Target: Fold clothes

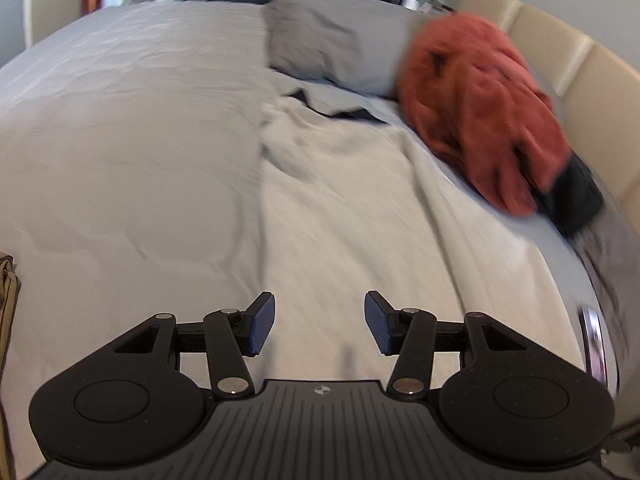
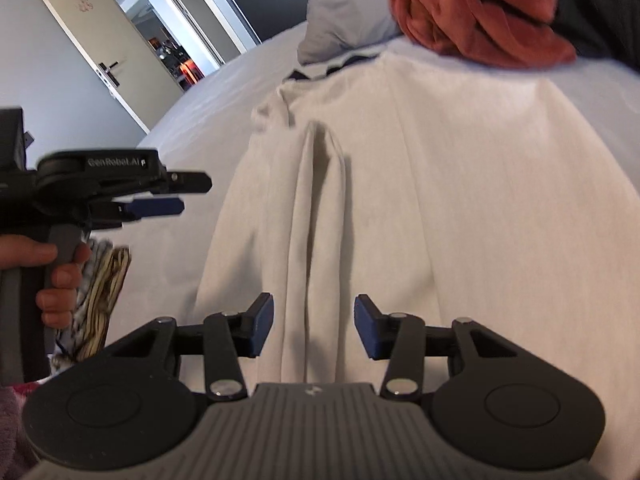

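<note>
White cloth, a soft garment (image 2: 460,184), lies spread flat on the bed (image 1: 120,120). On the left, the left gripper (image 1: 319,322) hangs over its edge with fingers apart, holding nothing. The right gripper (image 2: 314,326) hangs over a raised crease, fingers apart and empty too. To fold well, I think both should pinch an edge and lift together. Red clothes (image 2: 472,12) wait at the top right.

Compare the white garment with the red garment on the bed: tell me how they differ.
The white garment lies spread out mostly flat, with one raised lengthwise fold; the red garment sits bunched in a heap. The white one lies right ahead of both hand-held grippers; the red one sits farther off, beside a grey pillow and against a black garment. Both rest on the bed, touched by no gripper.
</note>
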`<state>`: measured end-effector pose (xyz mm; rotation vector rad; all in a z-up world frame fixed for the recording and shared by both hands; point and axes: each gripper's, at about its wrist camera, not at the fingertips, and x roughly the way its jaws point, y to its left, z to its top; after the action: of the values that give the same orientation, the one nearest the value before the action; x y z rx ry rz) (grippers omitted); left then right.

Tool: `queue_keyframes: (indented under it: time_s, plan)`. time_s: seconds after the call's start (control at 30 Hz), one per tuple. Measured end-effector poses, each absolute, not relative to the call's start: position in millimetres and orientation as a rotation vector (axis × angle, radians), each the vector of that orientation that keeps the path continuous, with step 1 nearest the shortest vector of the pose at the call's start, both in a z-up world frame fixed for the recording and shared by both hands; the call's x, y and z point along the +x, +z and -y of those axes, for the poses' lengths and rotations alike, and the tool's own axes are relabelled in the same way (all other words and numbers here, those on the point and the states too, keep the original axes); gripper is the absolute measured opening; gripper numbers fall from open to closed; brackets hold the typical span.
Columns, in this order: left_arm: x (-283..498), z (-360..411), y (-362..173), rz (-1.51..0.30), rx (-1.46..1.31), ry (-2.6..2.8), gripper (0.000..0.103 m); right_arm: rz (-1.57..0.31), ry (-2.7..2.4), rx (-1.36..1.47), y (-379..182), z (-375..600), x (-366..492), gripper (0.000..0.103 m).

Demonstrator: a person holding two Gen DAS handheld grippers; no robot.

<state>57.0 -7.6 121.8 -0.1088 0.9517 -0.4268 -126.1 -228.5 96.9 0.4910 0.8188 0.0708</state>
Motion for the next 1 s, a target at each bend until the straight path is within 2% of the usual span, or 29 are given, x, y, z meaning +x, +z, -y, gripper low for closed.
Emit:
queue_keyframes:
  time_s: [0.27,0.33,0.4,0.57,0.63,0.67,0.77,1.0]
  plan:
    - [165,15,122,-1.012,-0.179,-0.416,0.049,-0.780,0.174,0.332,111,246,-9,0.049]
    - [193,23,118,-1.046,-0.180,-0.411,0.050,-0.779,0.189,0.301,113,255,25,0.043]
    - [218,34,110,-1.082,-0.170,-0.410,0.050,-0.785,0.219,0.279,110,262,56,0.027]
    - [252,69,82,-1.170,-0.073,-0.388,0.050,-0.801,0.339,0.189,86,266,122,0.021]
    - [260,73,73,-1.186,-0.040,-0.385,0.041,-0.802,0.404,0.155,72,263,142,0.019]
    - [264,72,70,-1.197,-0.042,-0.393,0.027,-0.797,0.441,0.142,67,260,149,0.017]
    - [273,68,67,-1.237,-0.018,-0.420,0.016,-0.767,0.553,0.108,54,252,169,0.015]
    - [291,70,83,-1.301,0.063,-0.450,0.010,-0.747,0.702,-0.081,40,221,203,0.012]
